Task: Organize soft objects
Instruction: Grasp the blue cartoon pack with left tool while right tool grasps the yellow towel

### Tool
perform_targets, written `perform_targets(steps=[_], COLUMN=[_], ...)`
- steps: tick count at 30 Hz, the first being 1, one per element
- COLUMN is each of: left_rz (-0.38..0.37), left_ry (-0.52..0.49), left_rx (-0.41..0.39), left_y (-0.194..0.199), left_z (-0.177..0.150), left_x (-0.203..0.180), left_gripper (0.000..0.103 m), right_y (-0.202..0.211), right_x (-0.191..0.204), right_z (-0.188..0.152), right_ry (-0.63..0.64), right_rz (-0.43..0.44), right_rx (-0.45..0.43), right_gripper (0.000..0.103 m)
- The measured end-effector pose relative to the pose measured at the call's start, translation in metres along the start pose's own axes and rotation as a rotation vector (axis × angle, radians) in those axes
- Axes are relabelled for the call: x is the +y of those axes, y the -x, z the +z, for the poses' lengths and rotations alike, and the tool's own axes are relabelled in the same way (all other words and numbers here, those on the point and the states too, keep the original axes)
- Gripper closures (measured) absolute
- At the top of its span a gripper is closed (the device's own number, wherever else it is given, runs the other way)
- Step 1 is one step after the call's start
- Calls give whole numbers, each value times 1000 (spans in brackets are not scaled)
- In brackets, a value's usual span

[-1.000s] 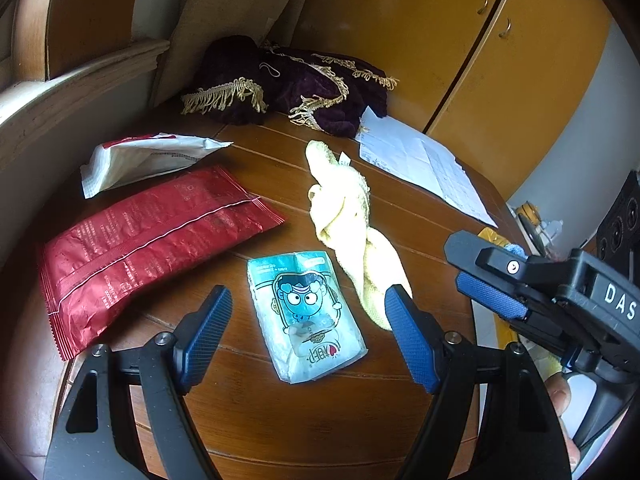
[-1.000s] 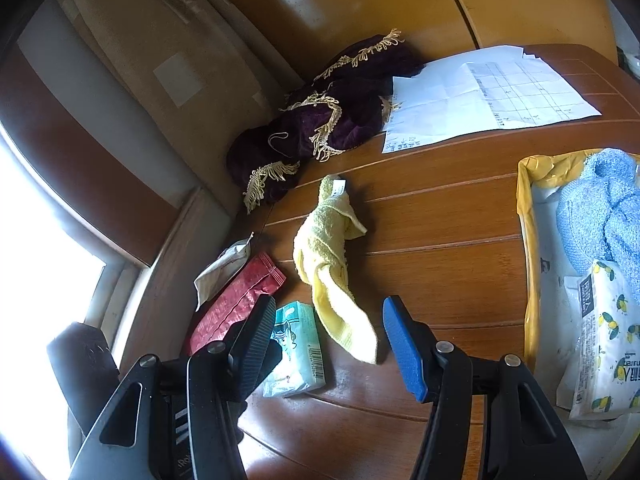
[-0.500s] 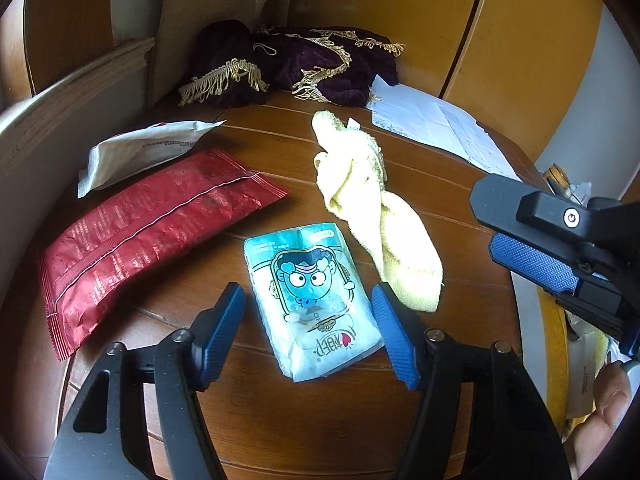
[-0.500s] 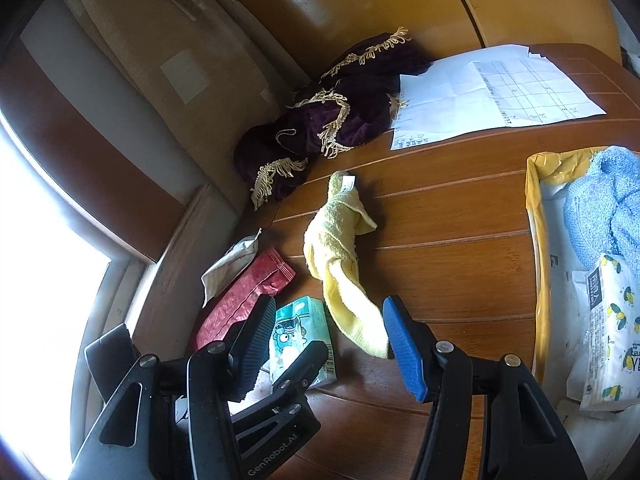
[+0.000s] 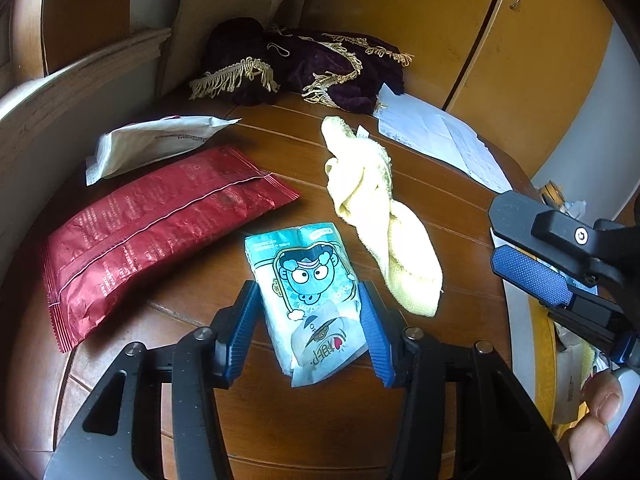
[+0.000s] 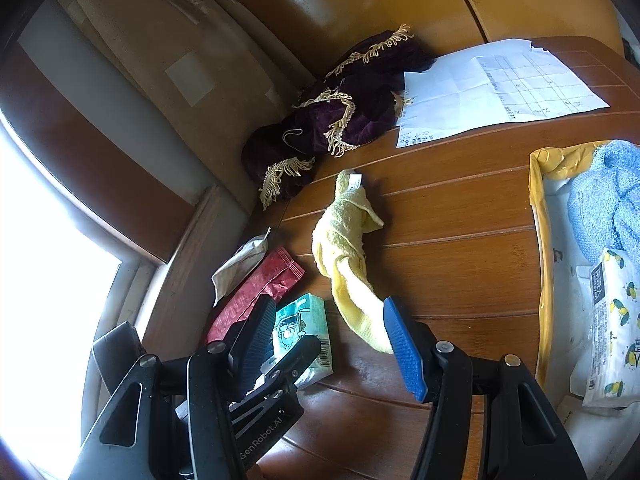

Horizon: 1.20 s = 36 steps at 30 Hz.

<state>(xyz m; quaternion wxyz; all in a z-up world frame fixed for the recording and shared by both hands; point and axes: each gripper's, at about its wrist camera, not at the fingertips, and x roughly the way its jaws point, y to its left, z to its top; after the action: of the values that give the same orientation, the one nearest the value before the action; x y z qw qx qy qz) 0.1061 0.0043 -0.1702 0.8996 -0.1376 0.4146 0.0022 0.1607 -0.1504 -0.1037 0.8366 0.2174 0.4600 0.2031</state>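
Left gripper (image 5: 310, 326) fingers clamp teal cartoon tissue pack (image 5: 308, 292) on wooden tabletop (image 5: 448, 216) between red foil packet (image 5: 160, 232) and yellow towel (image 5: 384, 220); right gripper (image 6: 332, 340) fingers apart.

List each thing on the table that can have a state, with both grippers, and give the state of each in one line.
left gripper: closed around the tissue pack
right gripper: open, holding nothing
tissue pack: flat on the table, between the pads
yellow towel: crumpled, untouched
red packet: lying flat, sealed
white pouch: lying flat
purple cloth: bunched up
paper sheets: spread out
blue towel: heaped in the yellow tray
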Motion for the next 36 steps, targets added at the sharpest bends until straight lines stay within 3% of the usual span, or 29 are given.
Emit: perform_targets(steps=[8,21,27,31,36], left_rz=[-41,-65,-89,-101,-102], left_ry=[61,107,169,194,189], left_rx=[-74,-127,-159,-164,-184], left_y=[15,35,45,48,53], left_z=[5,4,5,5,4], left_x=[9,19,33,38,37], left_gripper=[55,55,55,55,55], right_y=[0,-5,-5,-7,-43], right_x=[1,-3,-2,10,14], right_z=[1,-1,7,27,43], right_ry=[-1,-17,-95,-66,-56], right_rz=[4,-31,18,-70,-136], right_rx=[4,5,96,97,177], right_gripper=[44,44,44,44,44])
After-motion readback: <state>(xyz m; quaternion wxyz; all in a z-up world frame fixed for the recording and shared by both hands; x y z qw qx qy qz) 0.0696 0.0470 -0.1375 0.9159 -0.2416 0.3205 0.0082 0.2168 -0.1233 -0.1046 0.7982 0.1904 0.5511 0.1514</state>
